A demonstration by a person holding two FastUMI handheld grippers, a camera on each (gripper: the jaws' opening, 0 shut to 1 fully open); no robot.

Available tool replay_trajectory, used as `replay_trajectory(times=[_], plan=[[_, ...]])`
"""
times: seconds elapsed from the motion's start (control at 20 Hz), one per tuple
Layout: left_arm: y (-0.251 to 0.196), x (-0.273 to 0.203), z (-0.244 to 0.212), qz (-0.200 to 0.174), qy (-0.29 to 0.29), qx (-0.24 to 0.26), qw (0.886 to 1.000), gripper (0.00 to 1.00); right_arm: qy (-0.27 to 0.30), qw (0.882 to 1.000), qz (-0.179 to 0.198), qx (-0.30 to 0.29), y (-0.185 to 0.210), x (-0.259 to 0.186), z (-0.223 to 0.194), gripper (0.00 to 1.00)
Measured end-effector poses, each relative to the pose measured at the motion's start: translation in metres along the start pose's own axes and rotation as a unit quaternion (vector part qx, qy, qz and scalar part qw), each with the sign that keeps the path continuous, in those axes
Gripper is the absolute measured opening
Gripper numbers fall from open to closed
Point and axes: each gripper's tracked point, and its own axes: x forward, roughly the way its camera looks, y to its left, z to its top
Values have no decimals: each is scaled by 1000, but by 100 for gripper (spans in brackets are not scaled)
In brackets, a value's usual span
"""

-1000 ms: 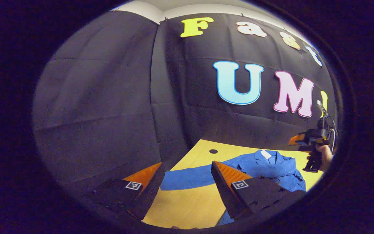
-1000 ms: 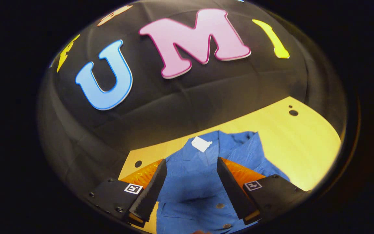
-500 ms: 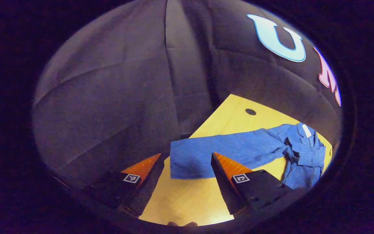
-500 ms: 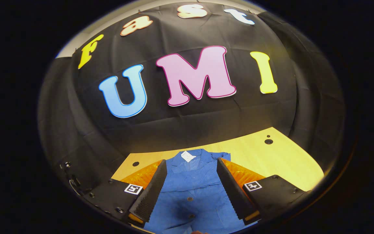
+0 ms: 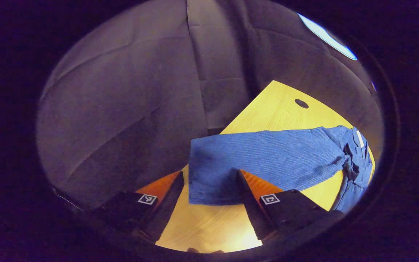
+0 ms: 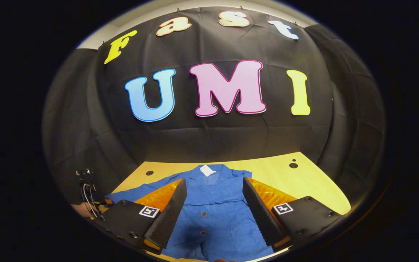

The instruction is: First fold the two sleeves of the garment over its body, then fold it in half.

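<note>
While both jaws gape wide, left gripper (image 5: 209, 191) nearer sleeve (image 5: 260, 160); right gripper (image 6: 213, 211) raised above garment (image 6: 216, 222).

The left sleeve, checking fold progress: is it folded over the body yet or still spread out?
Spread: the sleeve lies flat across the table, stretched away from the garment's body.

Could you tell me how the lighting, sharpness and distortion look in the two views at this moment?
Left gripper view: dim with a purplish cast on the wall, the blue jacket's sleeve sharp, a bright patch on the wooden table near the bottom edge, fisheye bending the table's edges. Right gripper view: brighter and evenly lit, the jacket crisp, a soft shadow on its front between the open fingers, the table's far edge bowed.
</note>
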Motion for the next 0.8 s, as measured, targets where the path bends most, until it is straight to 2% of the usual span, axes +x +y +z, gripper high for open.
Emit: replay_trajectory(times=[0.1,0.15,0.2,0.3,0.55,0.6,0.7,0.8], plan=[[-2,-4,-2,1,-1,5,1000,85,11,1000,1,-6,-2,3,-7,97],[-4,-4,-2,0,-1,6,1000,77,15,1000,1,-9,-2,4,-10,98],[-7,-7,-1,-2,0,6,1000,82,18,1000,1,-11,-3,5,-12,98],[-15,-6,-3,-9,6,13,1000,68,21,1000,0,-11,-3,3,-13,97],[-34,-7,-2,-16,14,39,999,8,18,1000,-2,-19,-8,3,-14,98],[-35,-8,-1,-20,14,43,999,7,19,1000,-4,-21,-11,3,-15,98],[-40,-10,1,-46,18,42,998,0,21,1000,-6,-21,-17,2,-15,97],[-47,-17,6,-59,22,24,998,0,11,1000,-8,-17,-24,-1,-9,98]])
